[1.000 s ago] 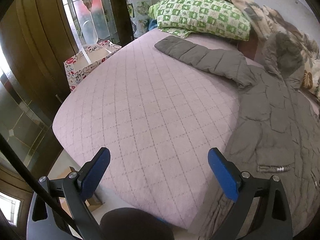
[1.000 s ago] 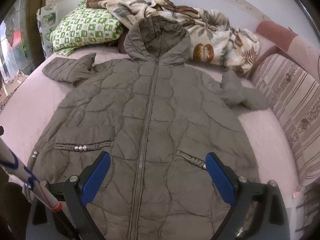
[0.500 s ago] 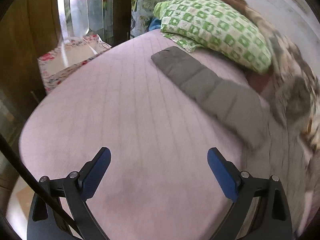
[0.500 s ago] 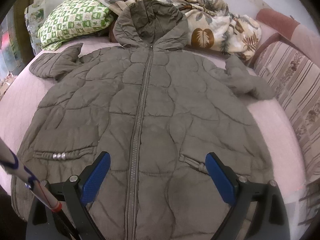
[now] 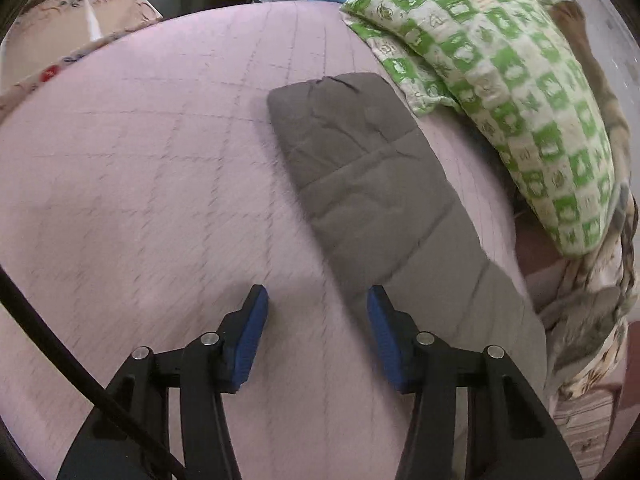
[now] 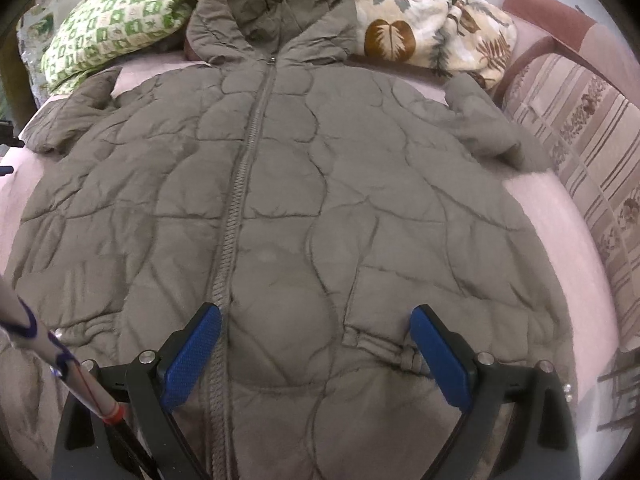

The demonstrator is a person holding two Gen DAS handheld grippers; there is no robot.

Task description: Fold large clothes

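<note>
Change since a second ago: left wrist view has swung off the bare bed corner and onto the coat's left sleeve, now large in frame; right wrist view has drawn closer over the coat front. Bed (image 5: 132,184): pink quilted cover, carrying all items. Coat (image 6: 320,200): grey-olive quilted, hooded, spread flat face-up and zipped, hood toward 12 o'clock and hem toward 6 o'clock in the right wrist view, both sleeves splayed outward. Patterned blanket (image 6: 432,28): heaped behind the hood at 1 o'clock. Green checked pillow (image 5: 500,80): at 1 o'clock in the left wrist view, its near edge just beside the cuff. Left sleeve (image 5: 376,184): long axis running from cuff at 12 o'clock to shoulder at 4 o'clock, lying flat on the cover; judged the item for the first fold. Left gripper (image 5: 316,300): jaws closing, nothing pinched; the sleeve's near edge passes at the right-hand finger, bare cover under most of the gap, cuff well ahead at 12 o'clock. Right gripper (image 6: 316,328): fingers spread wide and empty, hovering over the lower coat front, zip (image 6: 240,184) at its left finger. Judgement: the left gripper is nearer this sleeve and must shift toward 1 o'clock to straddle it
</note>
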